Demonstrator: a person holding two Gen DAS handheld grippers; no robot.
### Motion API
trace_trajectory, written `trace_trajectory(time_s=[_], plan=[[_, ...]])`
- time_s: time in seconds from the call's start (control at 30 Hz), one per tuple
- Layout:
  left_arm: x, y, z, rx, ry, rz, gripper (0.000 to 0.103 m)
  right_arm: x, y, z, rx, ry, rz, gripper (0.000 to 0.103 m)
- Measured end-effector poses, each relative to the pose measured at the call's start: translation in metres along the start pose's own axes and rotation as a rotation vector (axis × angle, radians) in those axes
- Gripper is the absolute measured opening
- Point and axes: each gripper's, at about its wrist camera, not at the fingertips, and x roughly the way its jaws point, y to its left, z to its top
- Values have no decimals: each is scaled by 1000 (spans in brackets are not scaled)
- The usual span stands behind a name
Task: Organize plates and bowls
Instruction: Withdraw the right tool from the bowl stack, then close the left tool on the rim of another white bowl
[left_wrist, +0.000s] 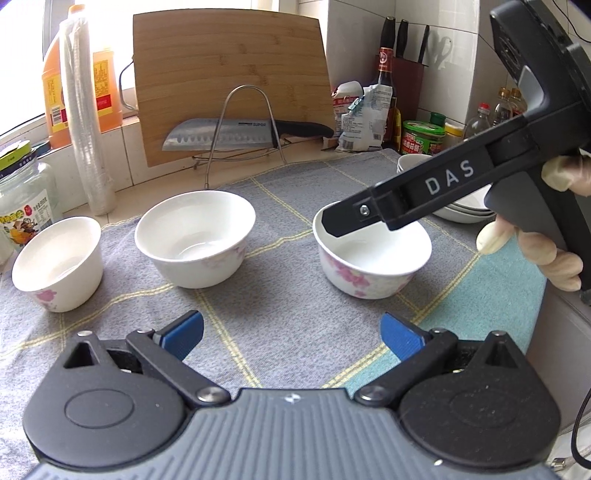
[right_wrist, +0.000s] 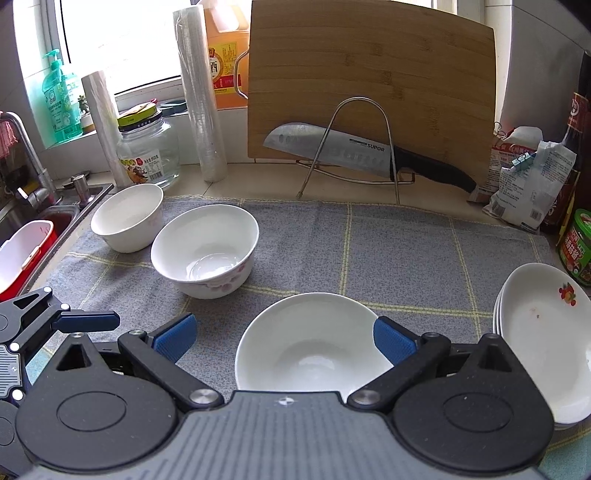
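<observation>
Bowl (right_wrist: 314, 347) btwn right gripper (right_wrist: 284, 338) fingers, untouched, spread wide.

I read "SUPOR" on the knife blade (right_wrist: 332, 147) and "DAS" on the right gripper (left_wrist: 448, 181) arm; the jar (right_wrist: 147, 155) label perhaps shows "950", too small to be sure.

— What sort of place is this?
— A home kitchen. A wooden cutting board (right_wrist: 373, 88) leans against the tiled wall with a chef's knife (right_wrist: 354, 151) on a wire rack.
— Anything else?
— A sink with a tap (right_wrist: 26, 155) on the left, dish soap (right_wrist: 61, 107) on the windowsill, a big bottle of cooking oil (left_wrist: 55, 92), a knife block (left_wrist: 404, 70) and sauce bottles.
</observation>
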Motion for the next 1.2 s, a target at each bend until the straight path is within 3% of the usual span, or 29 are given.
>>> trace_trajectory(time_s=[0.27,0.53,0.67,0.93,1.2], plan=[[-5,17,-1,-47,11,102,102,-1,14,7,-64,2,50,103],[4,18,18,-158,33,230,102,19,-8,25,-131,-5,163,103],[5,11,28,-146,31,281,102,26,-18,31,-152,-17,194,103],[7,17,32,-141,42,244,102,31,-22,30,-136,-9,178,103],[1,56,47,-111,64,199,102,34,-1,28,-185,-19,119,103]])
